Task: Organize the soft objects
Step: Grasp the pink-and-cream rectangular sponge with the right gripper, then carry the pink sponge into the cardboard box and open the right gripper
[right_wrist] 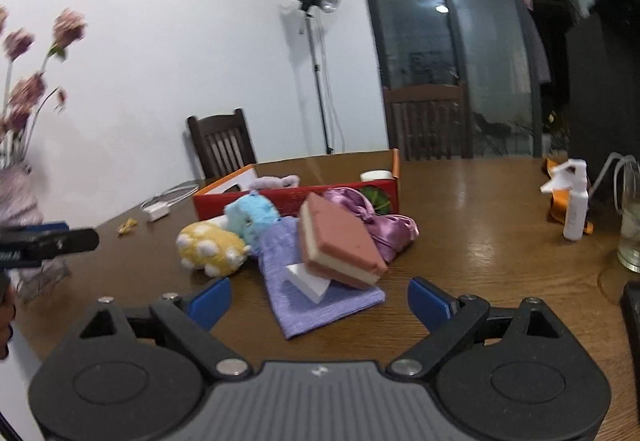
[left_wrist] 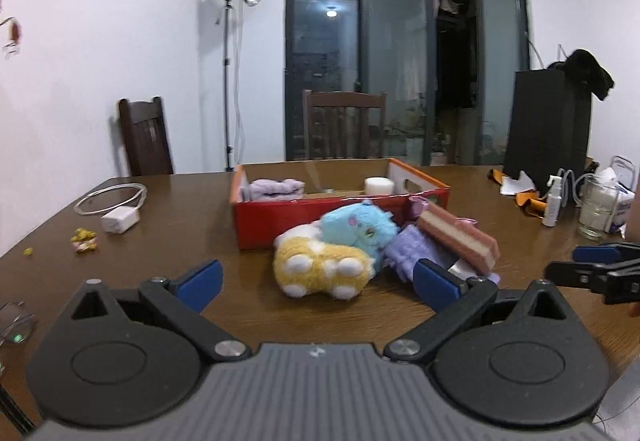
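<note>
**Lining up on the pile in front of the box**

Facing the heap of soft things on the desk [left_wrist: 168, 209], both tools hang above the wood with nothing between their pads. The left hand-held gripper [left_wrist: 316, 281] is spread wide, and the yellow plush paw [left_wrist: 320, 271] lies straight ahead of it, just beyond the fingertips, its long axis running left to right across the approach and its white toe pads pointing back toward the camera. The right hand-held gripper [right_wrist: 318, 301] is also spread, and the purple cloth [right_wrist: 316, 297] lies directly ahead of it with the pink sponge [right_wrist: 340, 241] propped on top, tilted, long axis running away and to the left. The red box [left_wrist: 340, 213] stands just behind the pile. By my reading, the left is nearer the paw, the right nearer the sponge.
</note>
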### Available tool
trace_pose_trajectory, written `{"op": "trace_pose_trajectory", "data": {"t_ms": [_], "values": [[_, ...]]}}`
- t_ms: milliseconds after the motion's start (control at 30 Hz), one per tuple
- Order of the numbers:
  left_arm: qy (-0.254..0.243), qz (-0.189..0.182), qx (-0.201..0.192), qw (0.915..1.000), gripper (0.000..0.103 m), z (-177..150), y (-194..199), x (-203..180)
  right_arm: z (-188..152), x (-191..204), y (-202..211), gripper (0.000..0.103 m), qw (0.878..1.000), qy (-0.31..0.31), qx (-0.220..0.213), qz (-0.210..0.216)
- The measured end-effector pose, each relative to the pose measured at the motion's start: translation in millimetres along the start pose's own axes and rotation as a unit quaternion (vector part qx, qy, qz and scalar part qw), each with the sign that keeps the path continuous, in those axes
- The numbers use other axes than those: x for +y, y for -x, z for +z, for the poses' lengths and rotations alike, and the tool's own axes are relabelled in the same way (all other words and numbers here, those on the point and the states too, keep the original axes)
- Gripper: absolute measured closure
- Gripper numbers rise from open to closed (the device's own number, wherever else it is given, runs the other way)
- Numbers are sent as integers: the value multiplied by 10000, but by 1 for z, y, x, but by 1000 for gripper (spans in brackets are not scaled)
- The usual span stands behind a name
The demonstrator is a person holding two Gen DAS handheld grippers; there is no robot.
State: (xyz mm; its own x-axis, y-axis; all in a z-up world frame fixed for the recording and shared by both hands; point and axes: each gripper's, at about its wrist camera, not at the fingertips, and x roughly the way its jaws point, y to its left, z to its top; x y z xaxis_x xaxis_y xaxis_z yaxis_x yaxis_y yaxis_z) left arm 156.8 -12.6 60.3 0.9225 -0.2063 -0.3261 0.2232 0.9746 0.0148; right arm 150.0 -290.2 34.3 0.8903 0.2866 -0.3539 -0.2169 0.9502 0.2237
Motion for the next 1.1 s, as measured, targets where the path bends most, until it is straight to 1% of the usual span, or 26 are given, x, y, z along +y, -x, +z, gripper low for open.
{"op": "trace_pose_trajectory", "data": {"t_ms": [133,267,400,533,600,633,667,800,867,933,967,1000,1033,1100], "values": [[-300,-72,57,9995,0,1,-22,-15,1,-6,-19,8,9999,-108,89,16],[-375,-184,123,9991,0,1,-44,-23,10,-18,-49,8,9990,-371,249,68],[-349,-202,102,9991,0,0,-62,-22,21,-31,-81,9,9963,-721,435,190],[-176,-110,195,9996,0,-4,-79,-14,28,-39,-113,11,9920,-1068,662,134],[-125,-103,256,9995,0,-10,-83,-9,29,-42,-124,17,9899,-1199,751,119],[-107,-82,301,9995,0,-12,-85,-6,28,-42,-129,24,9887,-1255,811,144],[-101,-40,341,9994,0,-14,-87,-4,27,-43,-134,28,9871,-1324,876,213],[15,98,390,9992,0,-16,-89,6,31,-39,-135,32,9846,-1446,943,278],[131,86,356,9992,0,-14,-86,10,37,-33,-125,32,9882,-1268,796,307],[301,54,301,9991,0,-12,-82,15,45,-20,-106,32,9952,-767,489,370],[471,-17,277,9985,0,-12,-80,19,47,-12,-97,32,9970,-460,370,507],[639,-110,285,9975,0,-11,-79,23,48,-4,-90,32,9965,-168,386,724],[854,-236,314,9956,0,-10,-78,28,46,8,-86,32,9930,163,545,1039],[1296,-394,392,9900,0,-12,-77,37,36,29,-81,32,9833,645,810,1499]]}}
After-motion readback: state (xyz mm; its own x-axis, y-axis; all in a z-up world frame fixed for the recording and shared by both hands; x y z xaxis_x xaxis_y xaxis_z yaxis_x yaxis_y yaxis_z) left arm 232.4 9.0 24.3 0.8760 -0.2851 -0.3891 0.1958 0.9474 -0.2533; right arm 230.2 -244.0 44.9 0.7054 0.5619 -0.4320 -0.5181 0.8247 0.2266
